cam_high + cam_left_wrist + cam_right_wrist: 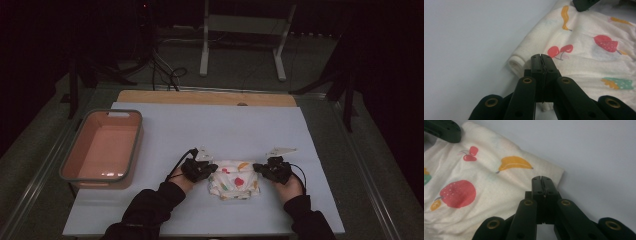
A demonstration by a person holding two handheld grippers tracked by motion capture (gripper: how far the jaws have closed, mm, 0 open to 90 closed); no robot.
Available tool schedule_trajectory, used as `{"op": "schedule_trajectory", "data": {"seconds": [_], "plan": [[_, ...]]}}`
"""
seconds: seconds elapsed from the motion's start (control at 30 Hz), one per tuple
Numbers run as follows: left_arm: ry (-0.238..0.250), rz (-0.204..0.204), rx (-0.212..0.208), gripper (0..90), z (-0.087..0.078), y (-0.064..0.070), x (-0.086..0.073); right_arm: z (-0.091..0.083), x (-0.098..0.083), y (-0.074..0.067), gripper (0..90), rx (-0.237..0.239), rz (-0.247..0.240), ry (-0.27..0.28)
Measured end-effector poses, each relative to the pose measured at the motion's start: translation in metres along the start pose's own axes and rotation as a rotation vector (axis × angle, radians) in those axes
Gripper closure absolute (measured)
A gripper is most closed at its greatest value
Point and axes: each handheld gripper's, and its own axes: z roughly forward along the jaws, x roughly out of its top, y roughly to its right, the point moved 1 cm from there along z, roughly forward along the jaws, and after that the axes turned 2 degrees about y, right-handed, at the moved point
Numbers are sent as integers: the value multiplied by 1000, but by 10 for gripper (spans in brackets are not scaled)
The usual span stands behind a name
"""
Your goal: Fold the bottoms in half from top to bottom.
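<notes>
Both our grippers, left gripper [212, 169] and right gripper [256, 167], flanked the folded fruit-print cloth [234, 180] on the counter [210, 130], fingers pressed together, gripping nothing.

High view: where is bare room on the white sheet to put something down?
Bare: the far half of the white sheet and the strip right of the right tool. Crowded: the near middle, where both tools flank the fruit-print cloth, left tool. The pink bin holds the left edge.

folded fruit-print cloth [233, 180], lying on table
</notes>
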Motion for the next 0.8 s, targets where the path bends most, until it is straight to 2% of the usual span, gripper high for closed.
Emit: {"op": "schedule_trajectory", "data": {"seconds": [0.1, 0.2, 0.27, 0.37, 0.5, 0.53, 0.67, 0.73, 0.8], "plan": [[5, -3, -6, 900, -1, 0, 1, -1, 1, -2, 900, 5, -3, 9], [18, 4, -14, 900, -4, 0, 4, -6, 6, -5, 900, 19, -9, 41], [22, 3, -11, 900, -7, -1, 6, -10, 9, -7, 887, 18, -29, 53], [30, -2, -22, 872, -12, -4, 6, -16, 12, -10, 772, 33, -20, 81], [37, -15, -46, 828, -18, -6, 7, -23, 12, -10, 670, 47, -14, 106], [35, -11, -42, 797, -19, -6, 7, -25, 12, -10, 643, 49, -15, 115], [26, -9, -21, 603, -23, -4, 8, -29, 12, -9, 419, 74, 2, 123], [21, -8, -25, 500, -24, -4, 8, -30, 12, -8, 324, 87, 12, 114], [9, -4, -24, 397, -25, -3, 9, -32, 12, -9, 245, 61, 20, 131]]}}
